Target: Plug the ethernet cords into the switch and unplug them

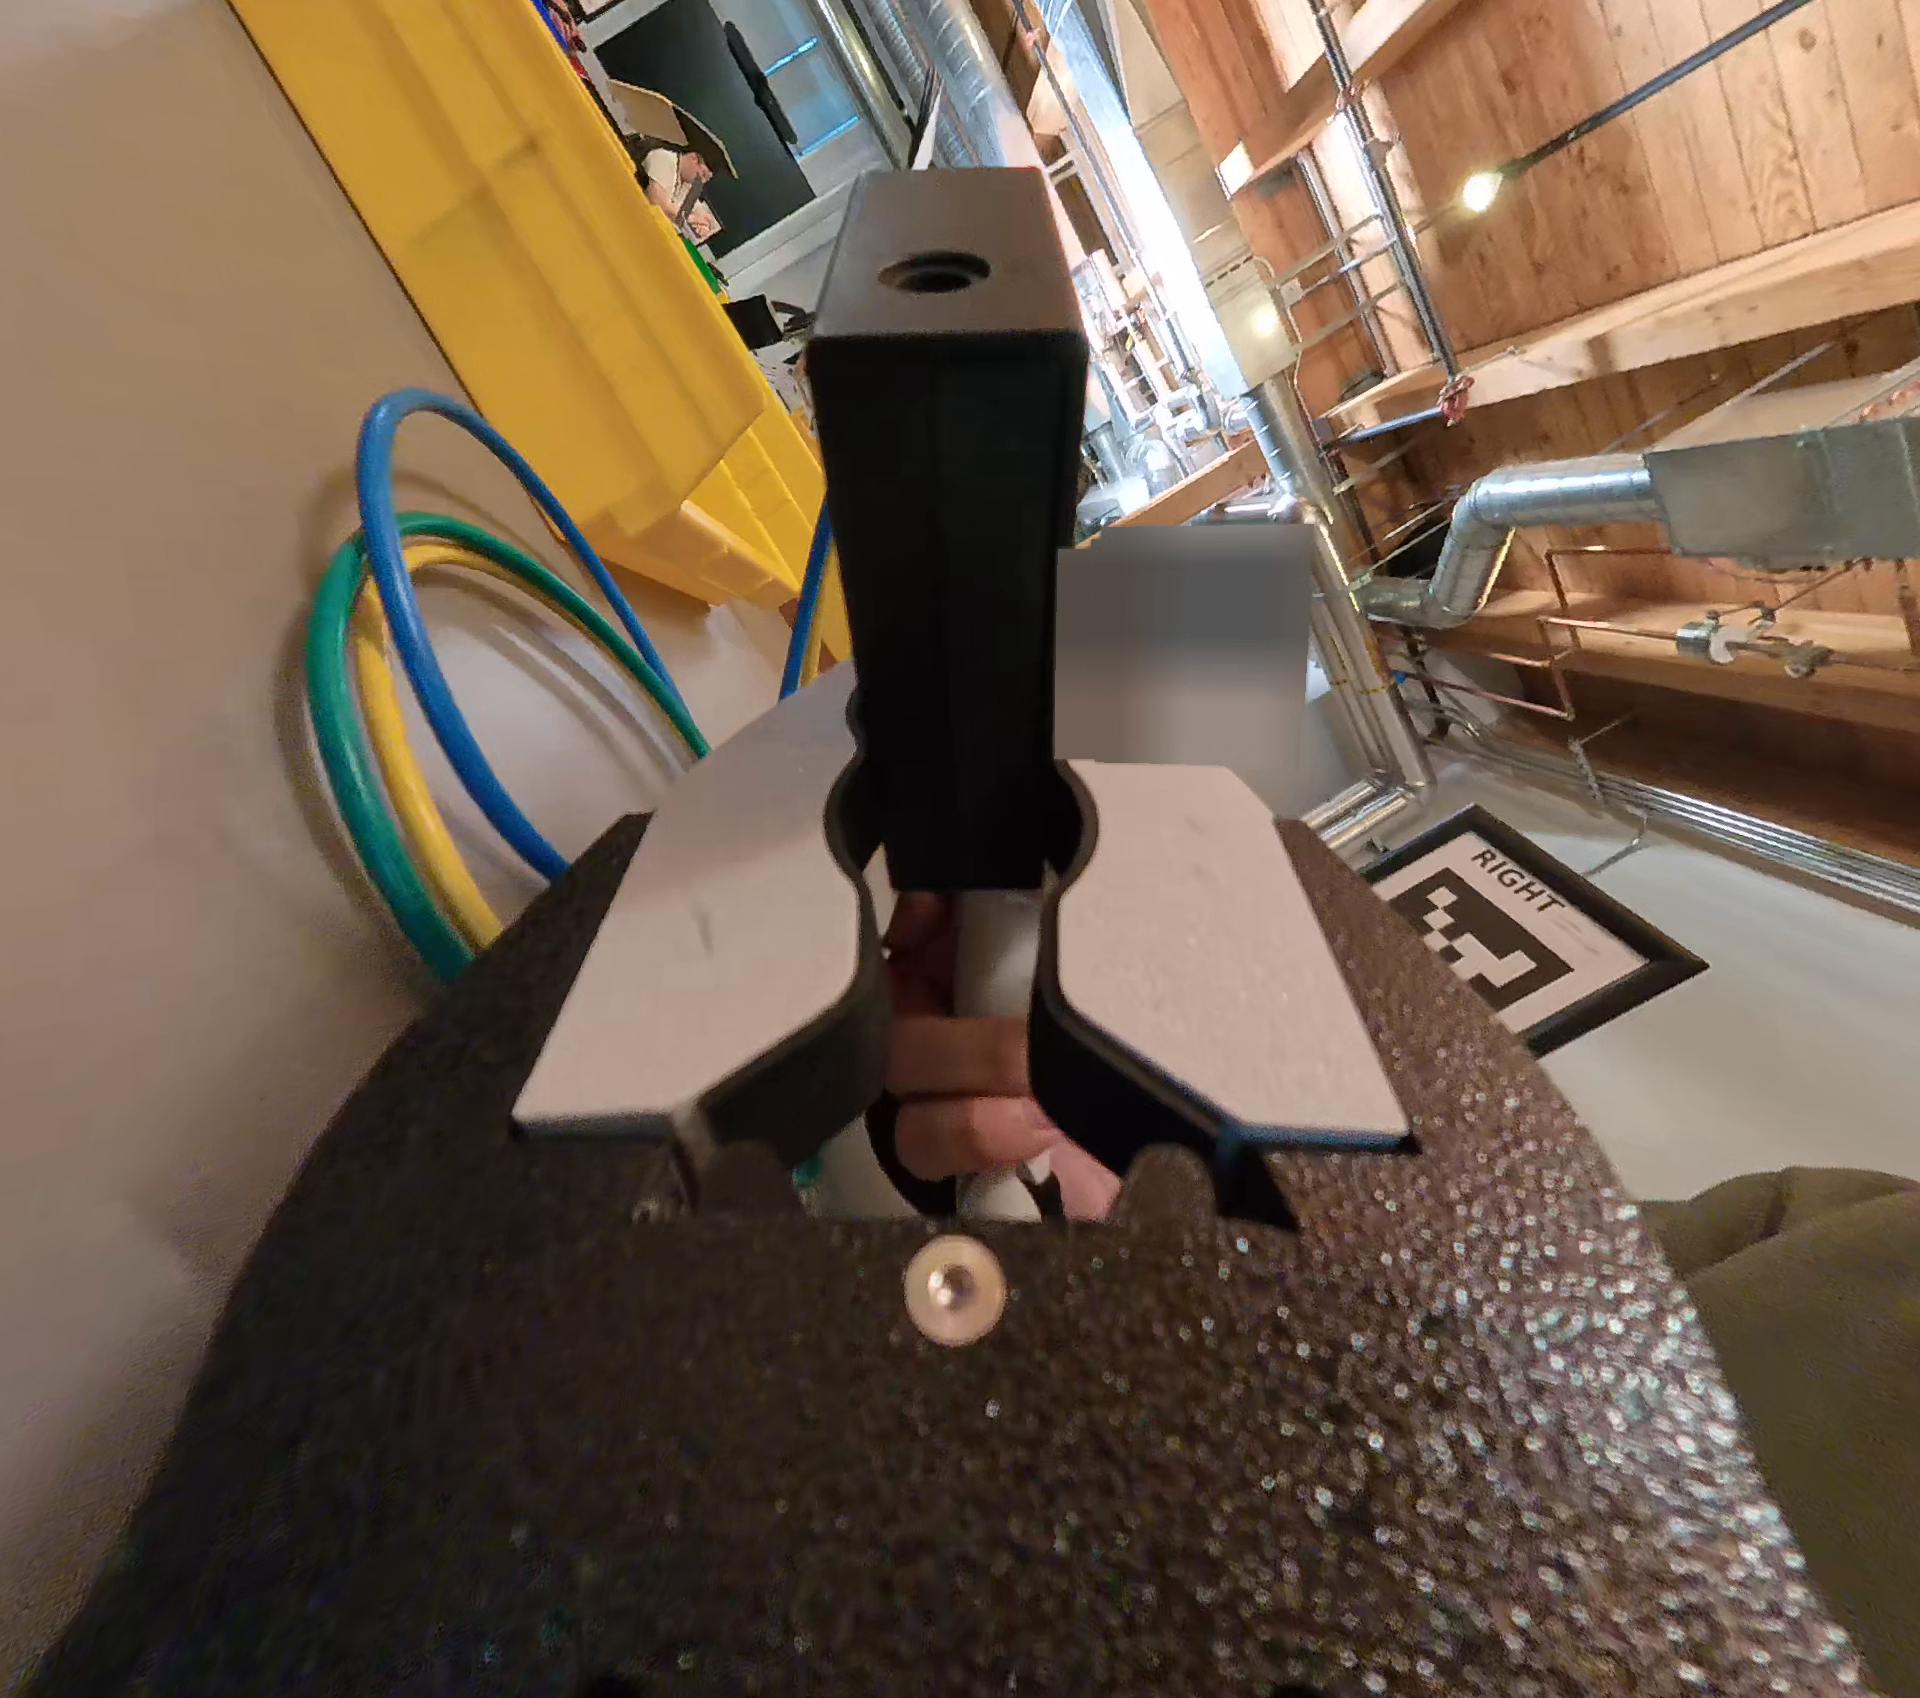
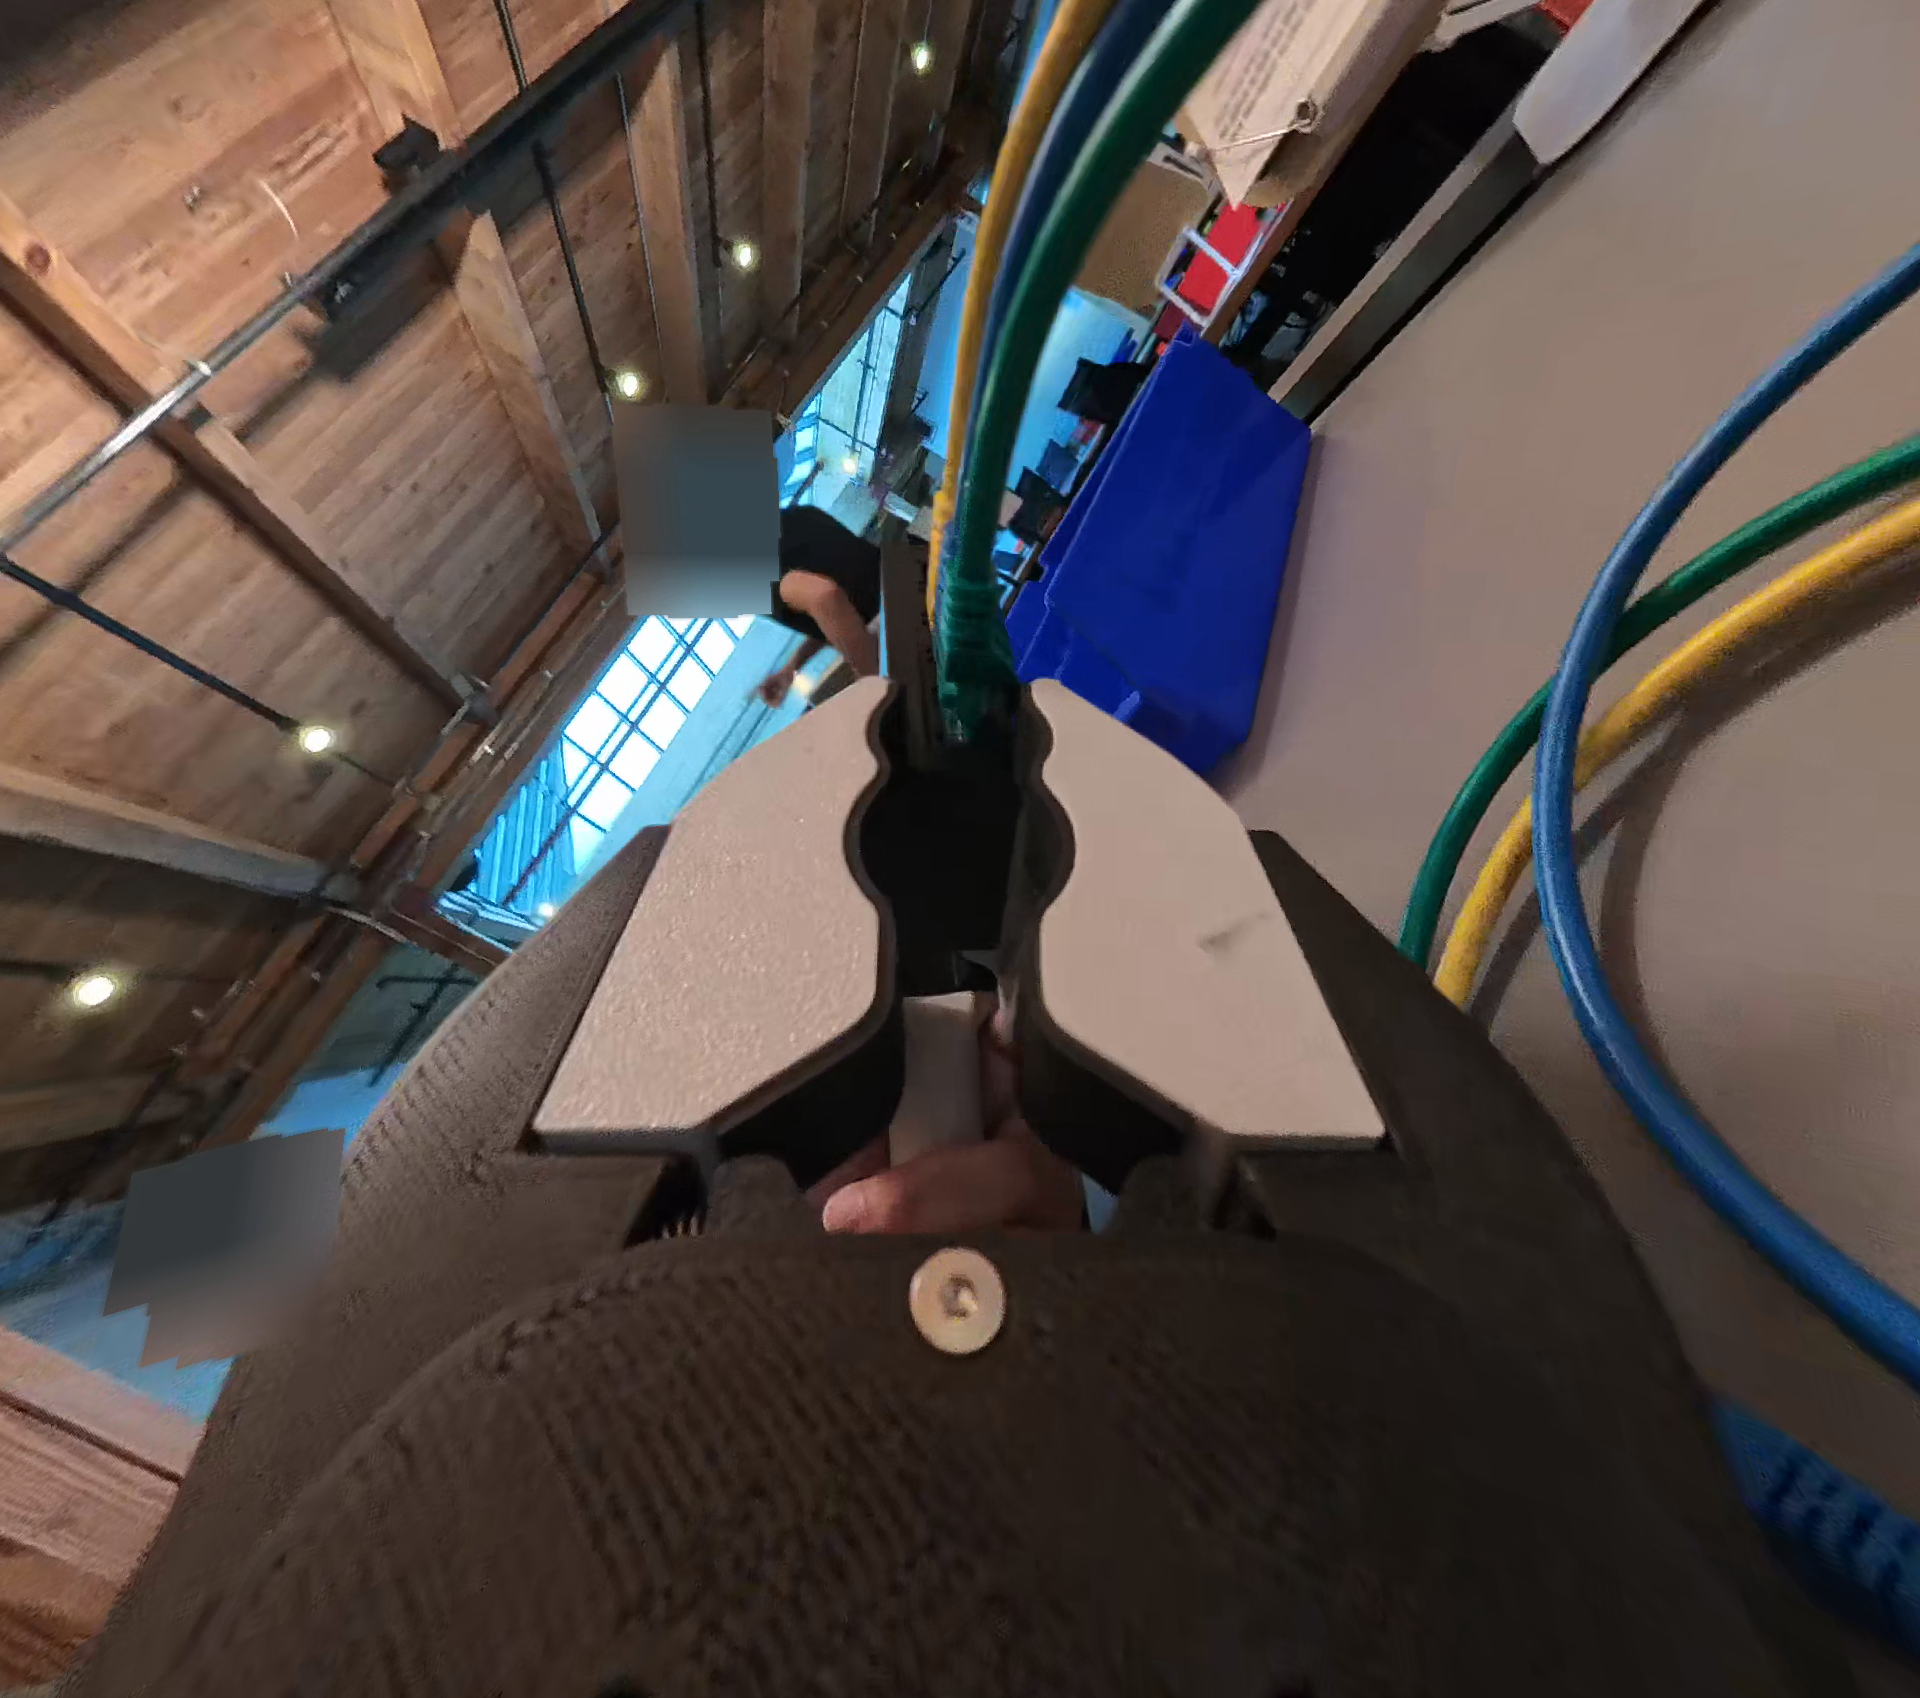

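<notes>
Both claws were clamped on the black switch [image 1: 951,526], left gripper [image 1: 961,827] at one end, right gripper [image 2: 961,775] at the other. Beyond the right fingertips, the green cord [image 2: 971,640] sat plugged in. Steady bracing, I judged, would ease unplugging.

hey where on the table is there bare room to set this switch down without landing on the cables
Left wrist view: the table is bare left of the yellow bin and above the cable loops. Right wrist view: bare tabletop between the blue bin and the cable loops. Crowded wherever the blue, green and yellow cables coil.
</notes>
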### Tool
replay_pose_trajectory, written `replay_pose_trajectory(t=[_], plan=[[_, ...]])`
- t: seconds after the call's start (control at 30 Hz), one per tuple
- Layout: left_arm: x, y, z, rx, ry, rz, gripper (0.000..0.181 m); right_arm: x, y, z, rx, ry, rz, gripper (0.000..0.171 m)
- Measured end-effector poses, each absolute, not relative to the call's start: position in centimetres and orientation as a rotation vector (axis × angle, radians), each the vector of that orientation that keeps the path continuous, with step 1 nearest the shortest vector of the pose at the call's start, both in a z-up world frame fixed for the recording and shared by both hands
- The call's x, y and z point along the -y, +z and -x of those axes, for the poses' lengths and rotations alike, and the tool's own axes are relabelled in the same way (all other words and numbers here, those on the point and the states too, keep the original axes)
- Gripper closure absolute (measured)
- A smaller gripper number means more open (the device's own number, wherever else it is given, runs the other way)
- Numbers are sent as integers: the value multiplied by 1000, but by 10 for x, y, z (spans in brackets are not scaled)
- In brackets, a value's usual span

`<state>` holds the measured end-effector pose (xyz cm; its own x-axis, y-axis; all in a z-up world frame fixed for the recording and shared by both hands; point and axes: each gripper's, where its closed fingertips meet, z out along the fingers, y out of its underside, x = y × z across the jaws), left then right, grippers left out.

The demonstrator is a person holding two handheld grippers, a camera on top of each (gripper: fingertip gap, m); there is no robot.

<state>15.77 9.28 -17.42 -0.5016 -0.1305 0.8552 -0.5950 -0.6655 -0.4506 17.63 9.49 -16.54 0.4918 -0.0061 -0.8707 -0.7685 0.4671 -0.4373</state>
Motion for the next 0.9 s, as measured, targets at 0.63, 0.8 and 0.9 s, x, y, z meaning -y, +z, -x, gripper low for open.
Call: replay_pose_trajectory(t=[0.63,0.8,0.9], plan=[[-89,-176,-158,1031,2225,-1349,154,-94,-168,-178,-959,649,892,157],[-89,-175,-158,1025,2231,-1346,154,-94,-168,-179,-961,638,918,158],[-89,-176,-159,1019,2233,-1346,154,-95,-169,-180,-975,602,917,156]])
